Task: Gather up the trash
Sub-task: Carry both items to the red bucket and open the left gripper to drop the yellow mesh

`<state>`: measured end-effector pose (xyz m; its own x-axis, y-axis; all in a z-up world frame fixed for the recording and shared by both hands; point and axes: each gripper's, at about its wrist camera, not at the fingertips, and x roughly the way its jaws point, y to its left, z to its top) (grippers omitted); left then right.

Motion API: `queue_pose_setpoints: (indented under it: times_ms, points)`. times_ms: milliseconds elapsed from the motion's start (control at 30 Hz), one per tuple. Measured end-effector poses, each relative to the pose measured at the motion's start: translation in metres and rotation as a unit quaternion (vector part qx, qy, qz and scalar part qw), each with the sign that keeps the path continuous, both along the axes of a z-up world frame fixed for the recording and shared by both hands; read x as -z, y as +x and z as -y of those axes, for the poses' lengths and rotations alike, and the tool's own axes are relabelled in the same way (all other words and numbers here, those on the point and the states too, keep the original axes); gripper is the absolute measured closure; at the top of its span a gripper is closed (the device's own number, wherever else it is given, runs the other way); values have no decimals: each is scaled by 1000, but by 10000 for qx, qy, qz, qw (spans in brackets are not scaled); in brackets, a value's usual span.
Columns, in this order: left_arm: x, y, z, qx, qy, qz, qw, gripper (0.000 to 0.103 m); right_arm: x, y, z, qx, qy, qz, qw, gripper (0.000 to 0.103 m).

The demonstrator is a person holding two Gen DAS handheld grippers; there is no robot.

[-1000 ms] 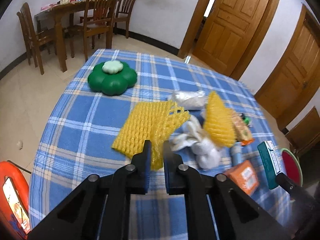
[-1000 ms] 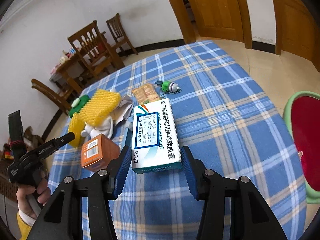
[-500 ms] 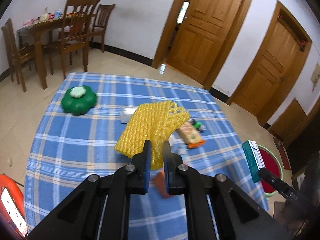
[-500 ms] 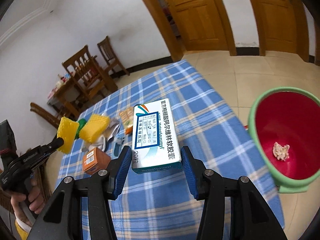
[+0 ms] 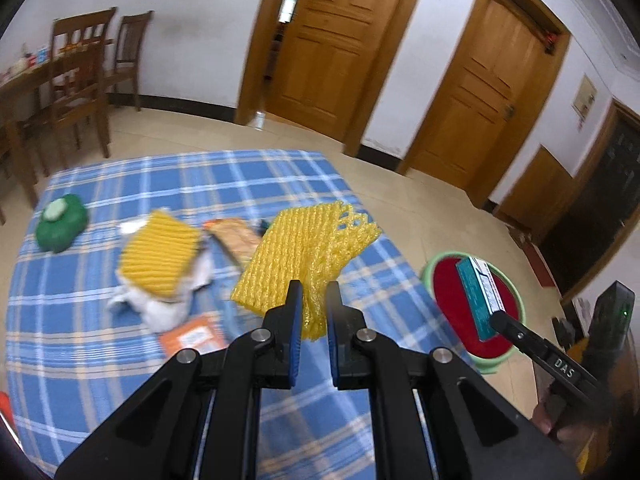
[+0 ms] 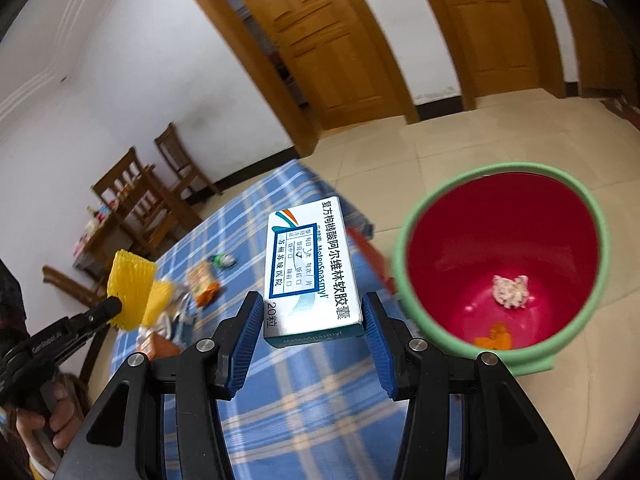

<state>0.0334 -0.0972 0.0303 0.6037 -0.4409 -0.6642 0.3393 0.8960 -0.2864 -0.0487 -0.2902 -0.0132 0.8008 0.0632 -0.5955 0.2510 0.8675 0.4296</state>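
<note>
Yellow foam net (image 5: 308, 256) is pinched tight in the left gripper (image 5: 311, 312). The right gripper (image 6: 308, 320) grips the medicine box (image 6: 310, 268). Both have swung off the worktop (image 5: 120, 360) toward the bin (image 6: 404, 272), probably ready to drop.

Wooden chairs (image 5: 92, 80) are standing around a wooden dining table (image 5: 24, 80) at the upper left of the left wrist view. Two wooden doors (image 5: 320, 52) are filling the upper middle and right, one standing slightly ajar. A green flower-shaped object (image 5: 60, 224), possibly a lidded container, is sitting at the left edge.
</note>
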Motion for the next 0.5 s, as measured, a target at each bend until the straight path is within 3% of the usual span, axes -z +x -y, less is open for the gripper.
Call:
queue_pose_setpoints:
  times_ms: [500]
  points:
    - [9,2,109,1004,429,-118,9940,93,19,-34,70,1079,192,-148,9939,51]
